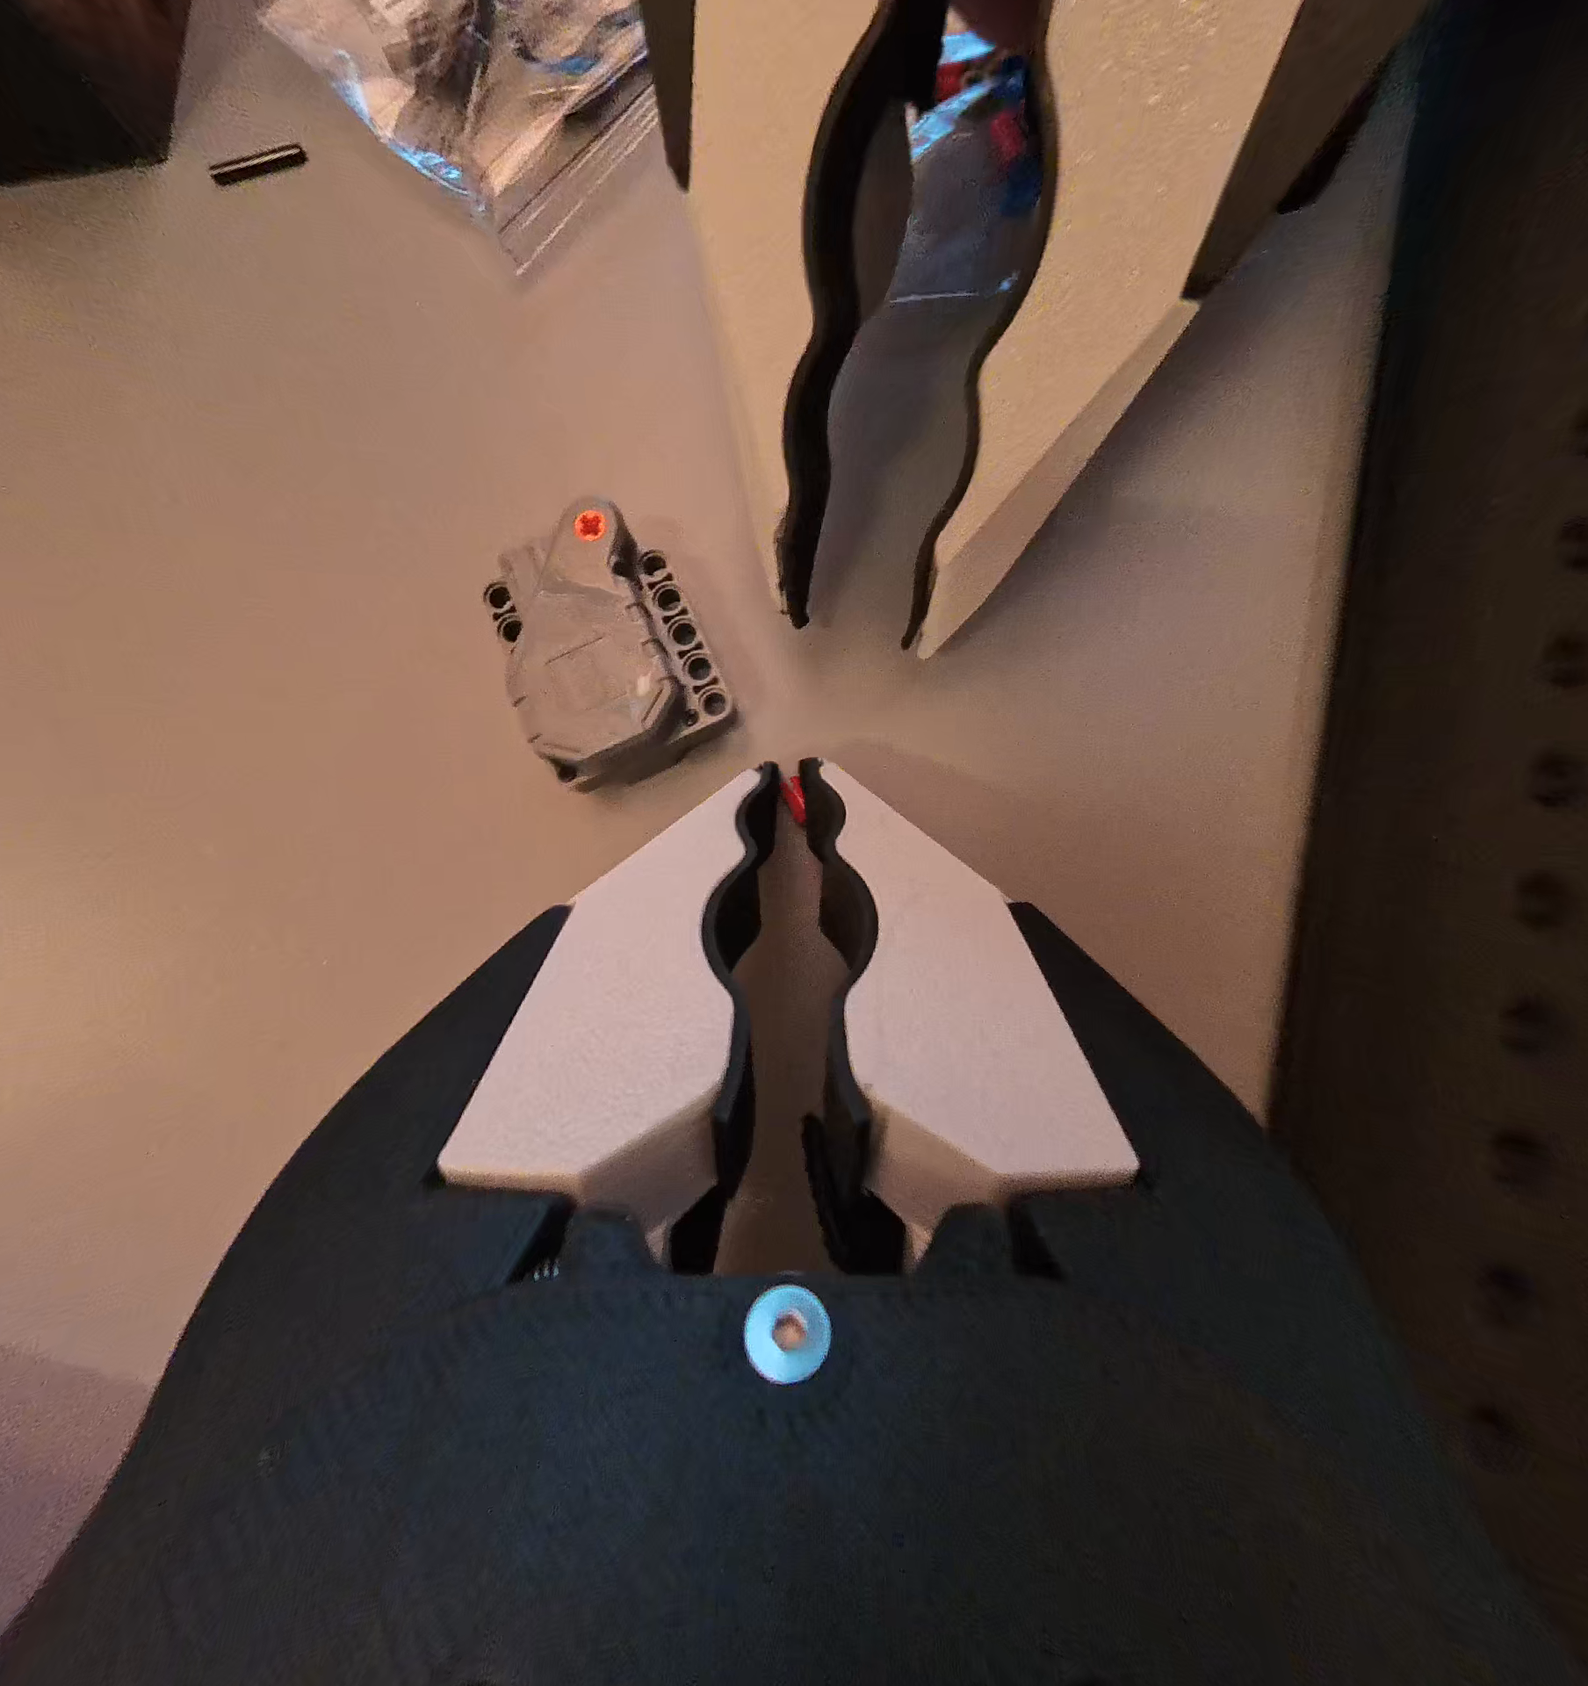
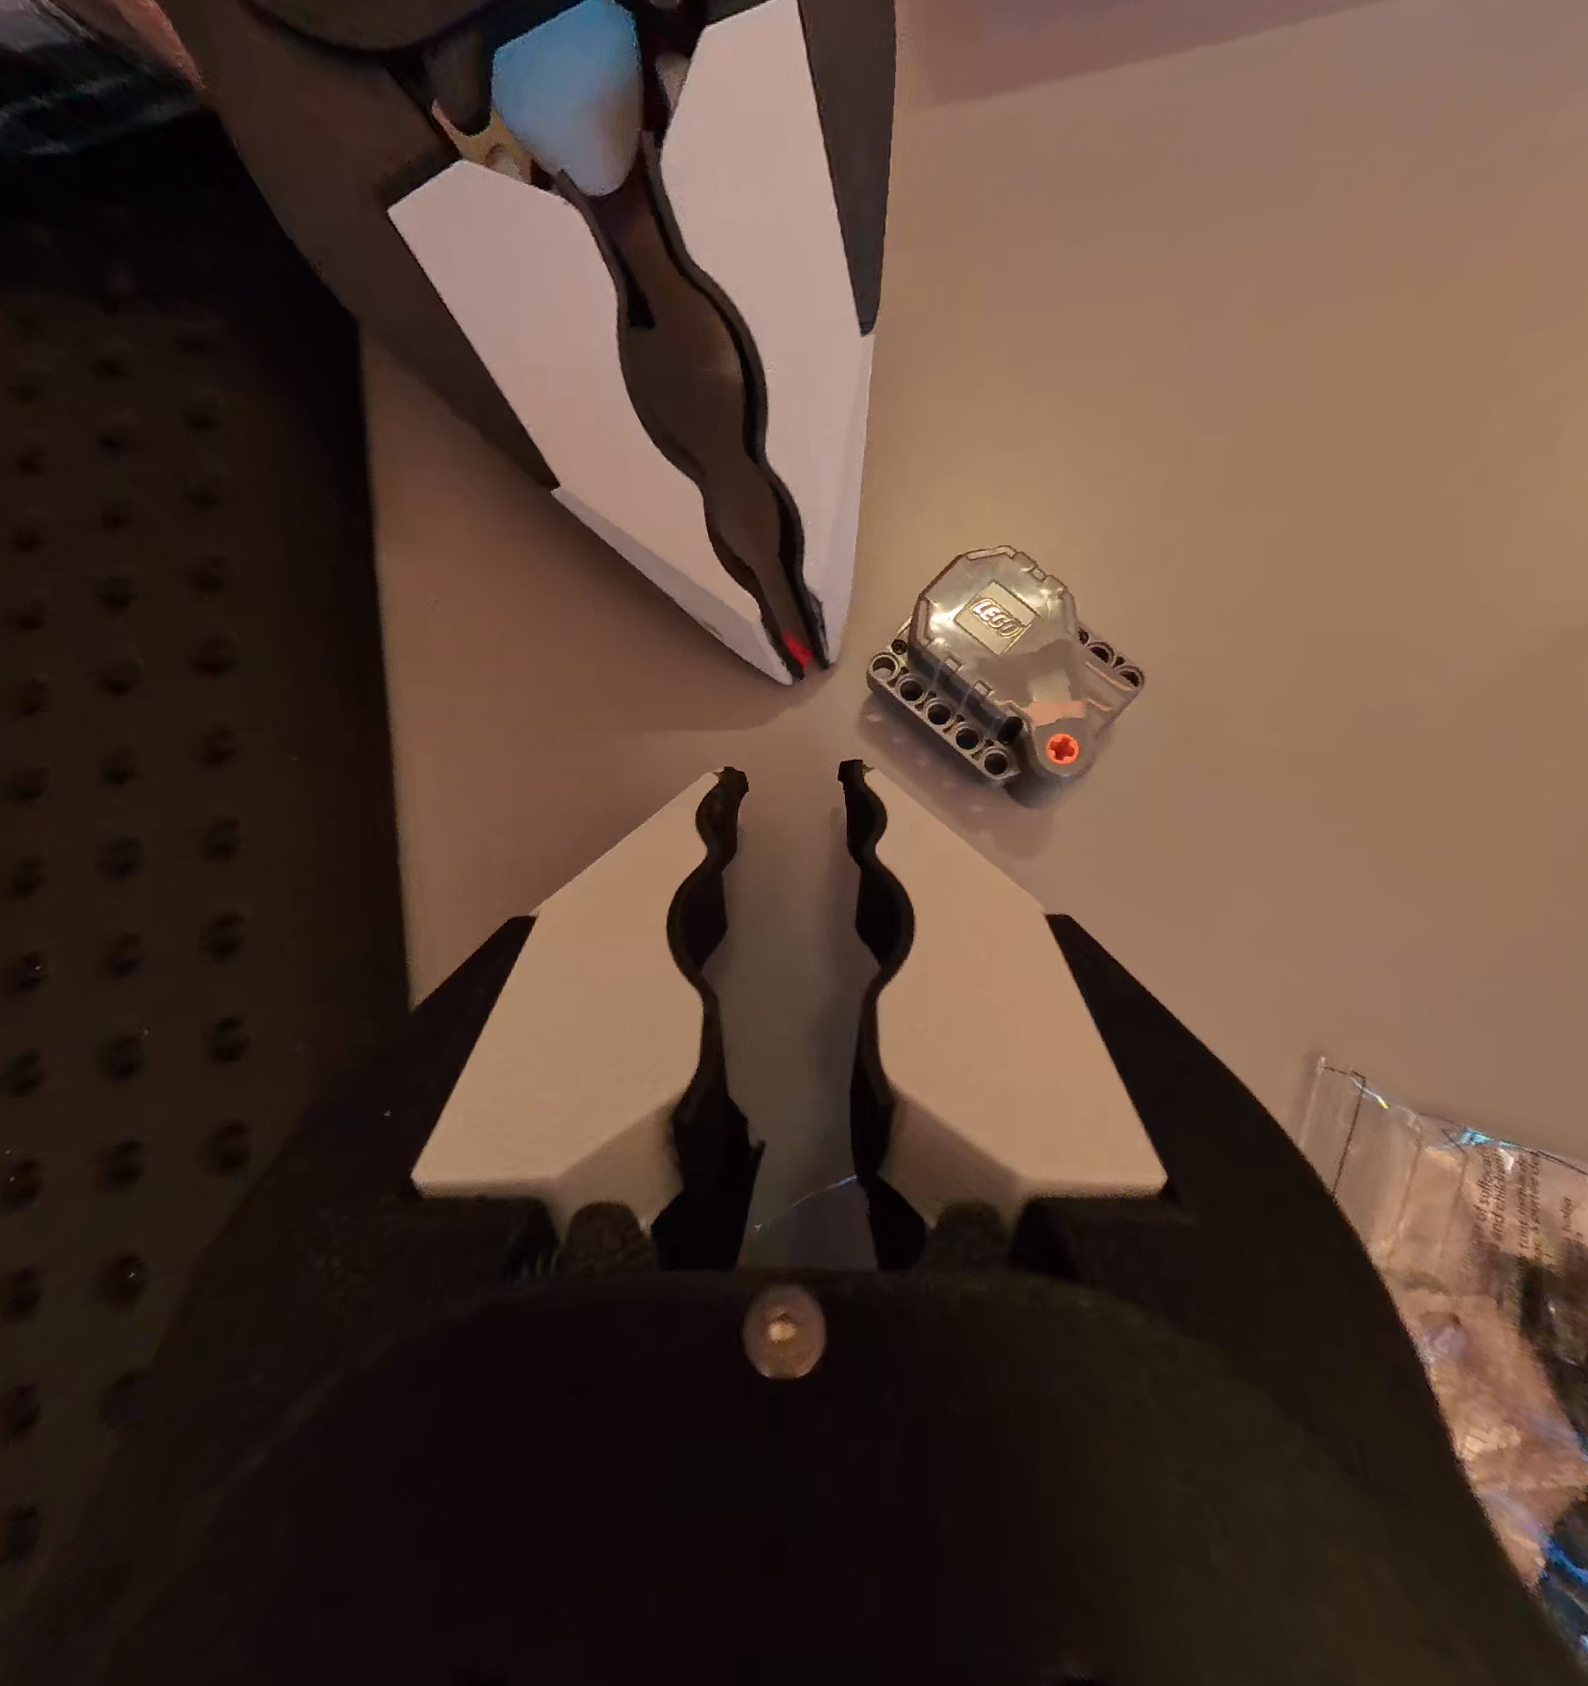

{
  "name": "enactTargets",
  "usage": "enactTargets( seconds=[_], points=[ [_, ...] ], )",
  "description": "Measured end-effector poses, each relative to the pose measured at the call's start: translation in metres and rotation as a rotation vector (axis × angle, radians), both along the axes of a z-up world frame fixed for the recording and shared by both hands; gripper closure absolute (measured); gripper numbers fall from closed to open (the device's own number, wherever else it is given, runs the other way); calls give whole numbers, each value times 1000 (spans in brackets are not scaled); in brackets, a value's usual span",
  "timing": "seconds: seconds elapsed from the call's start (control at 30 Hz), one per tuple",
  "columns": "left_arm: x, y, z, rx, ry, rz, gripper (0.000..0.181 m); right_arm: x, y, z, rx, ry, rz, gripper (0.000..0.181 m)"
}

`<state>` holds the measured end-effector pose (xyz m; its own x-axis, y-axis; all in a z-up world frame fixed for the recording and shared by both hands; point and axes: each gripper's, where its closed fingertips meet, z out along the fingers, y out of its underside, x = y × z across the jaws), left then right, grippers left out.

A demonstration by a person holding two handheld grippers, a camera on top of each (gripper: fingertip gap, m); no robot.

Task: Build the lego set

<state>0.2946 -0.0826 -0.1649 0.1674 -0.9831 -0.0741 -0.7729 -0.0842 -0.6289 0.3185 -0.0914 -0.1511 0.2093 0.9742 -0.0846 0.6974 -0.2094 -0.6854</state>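
Observation:
A grey Lego motor block (image 1: 603,652) with an orange axle hole lies flat on the beige table; it also shows in the right wrist view (image 2: 1000,680). My left gripper (image 1: 792,774) is shut on a small red Lego piece (image 1: 792,796) at its fingertips, just right of the motor. The same gripper and red piece (image 2: 797,652) show in the right wrist view, coming in from the top. My right gripper (image 2: 790,775) is open and empty, tip to tip with the left gripper, a little left of the motor. It shows from above in the left wrist view (image 1: 854,629).
Clear plastic bags of Lego parts lie at the far side (image 1: 498,119) and at the lower right of the right wrist view (image 2: 1484,1323). A small black pin (image 1: 256,164) lies beside a dark box (image 1: 42,82). A dark studded panel (image 1: 1520,821) borders the table. Left and right tips are no more than a few centimetres apart. The grey Lego motor block (image 1: 603,652) is about 4 cm from both grippers' fingertips.

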Motion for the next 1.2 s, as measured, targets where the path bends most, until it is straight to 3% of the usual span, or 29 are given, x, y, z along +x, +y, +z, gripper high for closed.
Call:
enactTargets(
  seconds=[0.3,0.37,0.5,0.7,1.2],
  points=[
    [0,4,7,-46,-66,55,179,0,0,1,7,9,-3,160],
    [1,4,13,-75,-102,59,167,-1,-1,1,8,8,-1,160],
    [-11,5,17,-149,-131,82,163,0,-1,0,10,0,1,160],
    [-19,8,2,-136,-53,103,165,0,0,-2,14,-14,-4,160],
    [-7,9,0,-67,-37,34,181,0,2,-3,11,-6,-13,162]
  ],
)
